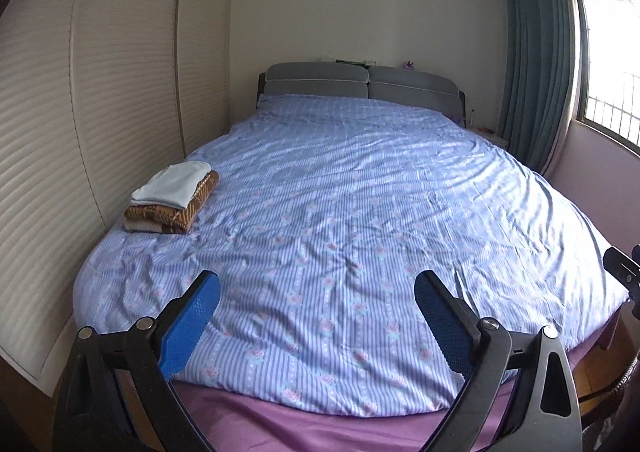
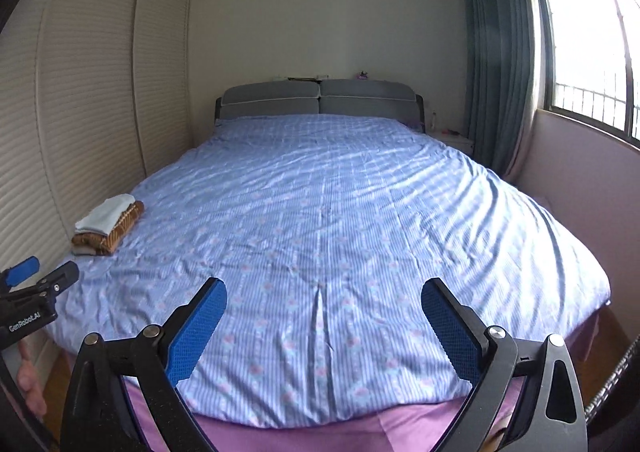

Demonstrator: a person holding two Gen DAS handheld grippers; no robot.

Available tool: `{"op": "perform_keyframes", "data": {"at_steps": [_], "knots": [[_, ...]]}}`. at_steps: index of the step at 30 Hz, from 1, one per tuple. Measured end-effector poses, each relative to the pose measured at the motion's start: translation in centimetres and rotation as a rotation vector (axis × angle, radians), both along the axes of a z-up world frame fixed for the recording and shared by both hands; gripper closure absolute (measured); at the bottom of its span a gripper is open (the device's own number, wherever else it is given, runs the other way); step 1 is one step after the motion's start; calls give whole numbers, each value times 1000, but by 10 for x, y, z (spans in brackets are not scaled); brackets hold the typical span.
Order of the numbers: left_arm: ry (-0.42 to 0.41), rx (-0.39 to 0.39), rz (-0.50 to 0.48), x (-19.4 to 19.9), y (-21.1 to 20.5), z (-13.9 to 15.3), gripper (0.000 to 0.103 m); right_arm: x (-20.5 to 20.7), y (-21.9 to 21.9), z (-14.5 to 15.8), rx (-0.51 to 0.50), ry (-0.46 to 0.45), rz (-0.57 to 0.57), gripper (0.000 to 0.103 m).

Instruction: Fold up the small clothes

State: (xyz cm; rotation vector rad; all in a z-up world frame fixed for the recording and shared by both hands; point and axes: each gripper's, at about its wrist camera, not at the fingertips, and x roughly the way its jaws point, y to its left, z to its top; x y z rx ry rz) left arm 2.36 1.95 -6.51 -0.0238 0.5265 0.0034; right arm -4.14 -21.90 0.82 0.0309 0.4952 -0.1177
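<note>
Here, left wrist view: left gripper (image 1: 316,292) wide open and empty above the foot of the bed (image 1: 360,191), and the stack (image 1: 172,197) of folded clothes sits ahead-left near the bed's left edge by the wardrobe (image 1: 100,91), long axis running toward the headboard. Right wrist view: right gripper (image 2: 322,298) also spread wide, nothing held, stack (image 2: 108,223) far left and well apart; the left gripper (image 2: 40,284) looks nearer to it, so likely the reaching one.
</note>
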Motion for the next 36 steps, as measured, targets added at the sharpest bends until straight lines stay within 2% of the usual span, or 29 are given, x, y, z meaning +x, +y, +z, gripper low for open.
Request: {"op": "perform_keyframes", "data": {"at_steps": [11, 36], "knots": [[18, 32, -17, -28, -12, -11, 4, -22, -7, -20, 22, 16, -25, 4], [37, 29, -34, -28, -15, -16, 4, -22, -3, -23, 10, 31, -26, 4]]}}
